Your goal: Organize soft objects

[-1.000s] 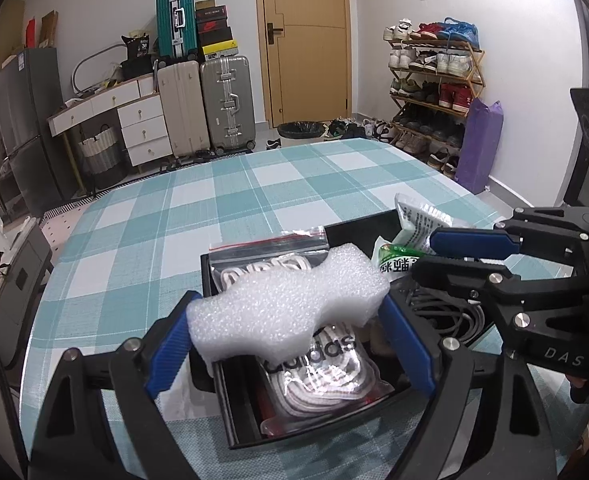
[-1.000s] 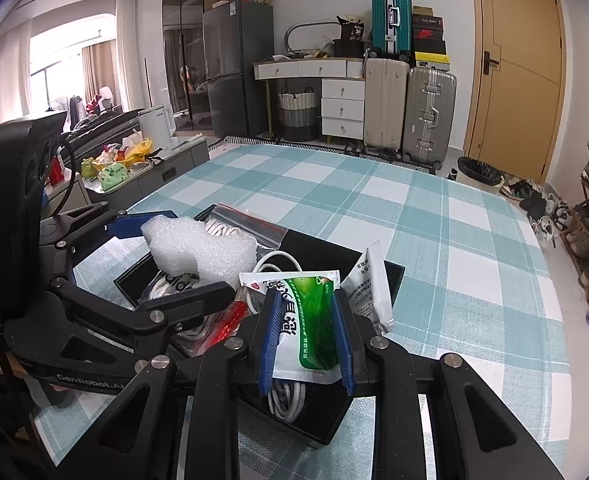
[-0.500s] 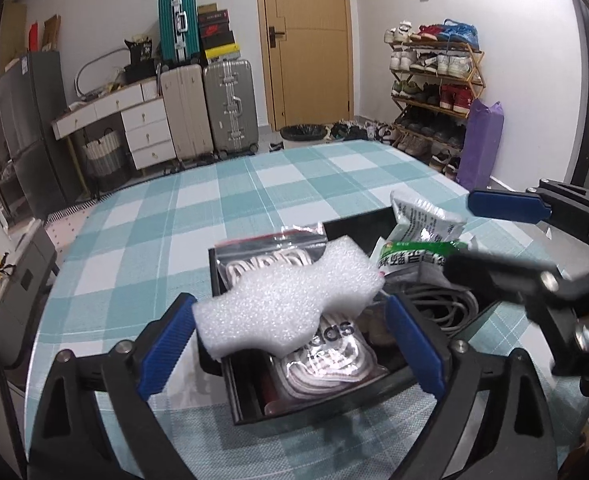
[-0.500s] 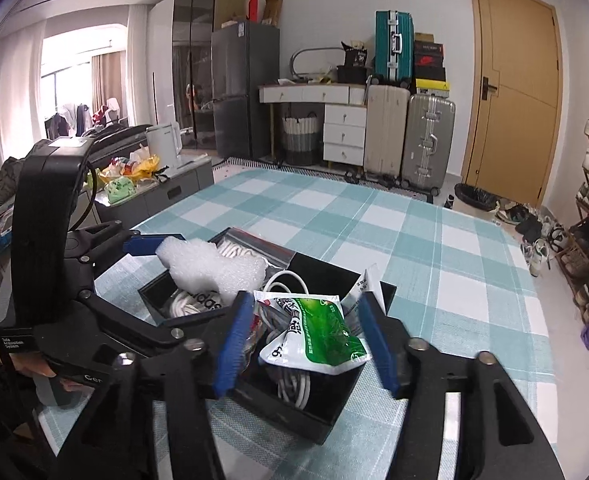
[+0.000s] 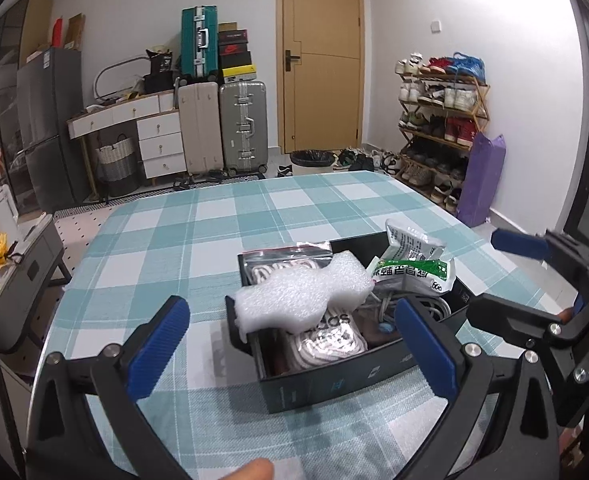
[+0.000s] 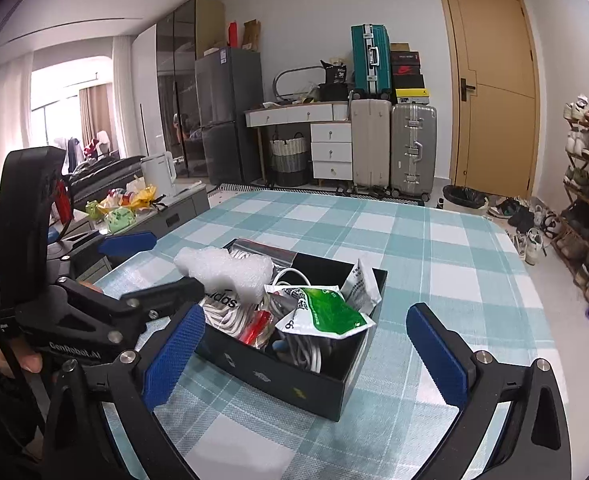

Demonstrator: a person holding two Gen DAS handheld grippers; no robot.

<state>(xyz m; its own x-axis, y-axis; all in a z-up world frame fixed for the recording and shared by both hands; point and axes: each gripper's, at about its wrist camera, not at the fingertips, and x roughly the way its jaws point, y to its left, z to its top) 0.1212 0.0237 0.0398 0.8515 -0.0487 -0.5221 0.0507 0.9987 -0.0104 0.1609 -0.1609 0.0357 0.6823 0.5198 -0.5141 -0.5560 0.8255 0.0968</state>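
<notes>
A black open box (image 5: 334, 384) (image 6: 294, 380) stands on the checked table. A white foam piece (image 5: 302, 294) (image 6: 224, 268) lies across its top at one end. A green and white packet (image 5: 412, 274) (image 6: 322, 314) rests on the other end, over white cables and a bag of white laces. My left gripper (image 5: 290, 344) is open and empty, pulled back in front of the box. My right gripper (image 6: 306, 356) is open and empty, also back from the box.
The teal checked tablecloth (image 5: 214, 232) covers the table. Suitcases (image 5: 222, 128), a white drawer desk, a door and a shoe rack (image 5: 438, 120) stand beyond the far edge. A low grey cabinet (image 6: 166, 208) with bags sits to the left.
Both grippers have opened and drawn back. The left let go of the foam piece and the right let go of the green packet; both now rest on the box.
</notes>
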